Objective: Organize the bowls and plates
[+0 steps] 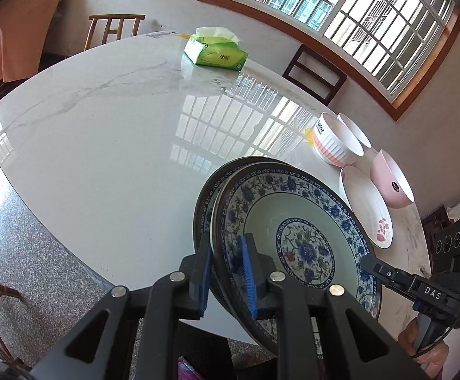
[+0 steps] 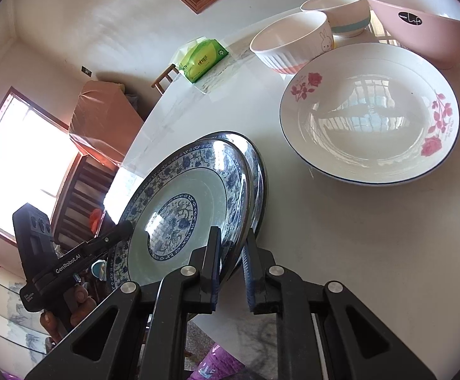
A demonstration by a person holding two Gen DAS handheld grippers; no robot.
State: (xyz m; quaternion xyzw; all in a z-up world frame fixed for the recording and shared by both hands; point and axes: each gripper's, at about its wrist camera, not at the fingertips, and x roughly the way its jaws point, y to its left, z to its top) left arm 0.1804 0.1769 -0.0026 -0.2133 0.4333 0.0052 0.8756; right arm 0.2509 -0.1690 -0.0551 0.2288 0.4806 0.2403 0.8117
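On the near edge of the glossy white marble-patterned table (image 1: 103,133), a stack of two round blue-and-white floral porcelain plates (image 1: 296,221) is gripped from opposite sides by both grippers, tilted and partly overhanging the table edge. To its right sits a wide white shallow plate with pink rose prints and a dark rim (image 2: 369,114), resting flat on the table, apart from the stack. Beyond that plate, at the far right, stands a large pink plastic bowl with a black oval label (image 2: 426,22), just beside the rose plate's far rim. Left of it are two smaller bowls side by side: a white ribbed bowl with a pink base and a rabbit drawing (image 2: 293,42), nearer, and a white bowl with a pale teal band (image 2: 340,15) behind it. A green tissue pack with white tissue showing (image 1: 215,50) lies at the far side of the table, well apart from the dishes. The left gripper (image 1: 226,272) is narrowed onto the stack's left rim, blue pads on either face. The right gripper (image 2: 233,262) is clamped likewise on the stack's right rim.
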